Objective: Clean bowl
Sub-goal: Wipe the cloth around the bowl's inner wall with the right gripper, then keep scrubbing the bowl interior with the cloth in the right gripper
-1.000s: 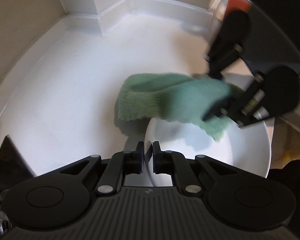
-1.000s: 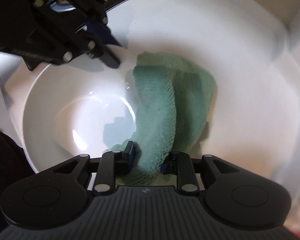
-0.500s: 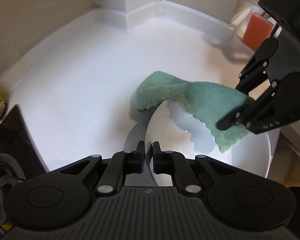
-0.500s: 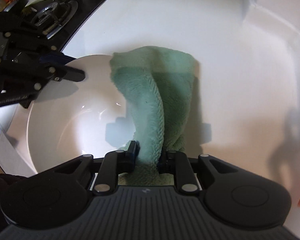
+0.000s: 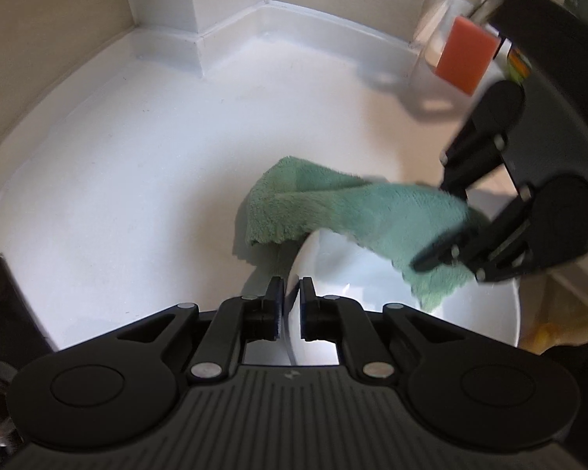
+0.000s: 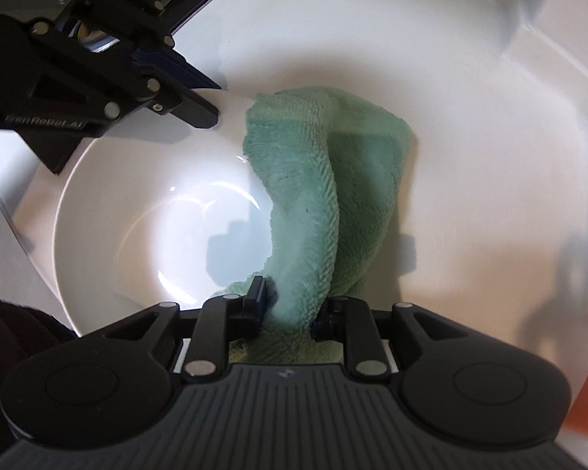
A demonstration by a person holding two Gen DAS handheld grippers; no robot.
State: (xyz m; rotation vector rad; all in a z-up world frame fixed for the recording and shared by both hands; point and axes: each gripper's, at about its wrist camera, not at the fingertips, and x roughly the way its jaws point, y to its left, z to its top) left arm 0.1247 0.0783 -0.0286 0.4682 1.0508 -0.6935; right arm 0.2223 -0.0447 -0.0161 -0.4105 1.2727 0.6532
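A white bowl (image 6: 137, 211) stands on the white counter. My left gripper (image 5: 291, 305) is shut on the bowl's rim (image 5: 298, 258) and also shows in the right wrist view (image 6: 200, 98). My right gripper (image 6: 290, 305) is shut on a green fluffy cloth (image 6: 325, 196) that drapes over the bowl's far rim onto the counter. In the left wrist view the cloth (image 5: 356, 211) hangs from the right gripper (image 5: 447, 235) above the bowl's inside (image 5: 364, 297).
The white counter (image 5: 137, 180) ends in a raised back edge and a corner post (image 5: 200, 8). An orange sponge (image 5: 466, 53) sits in a clear holder at the back right. A stove edge (image 6: 98, 35) lies beyond the bowl.
The right gripper has dragged the cloth back and forth across the bowl, and both views have shifted a little. The left gripper has kept its hold on the rim.
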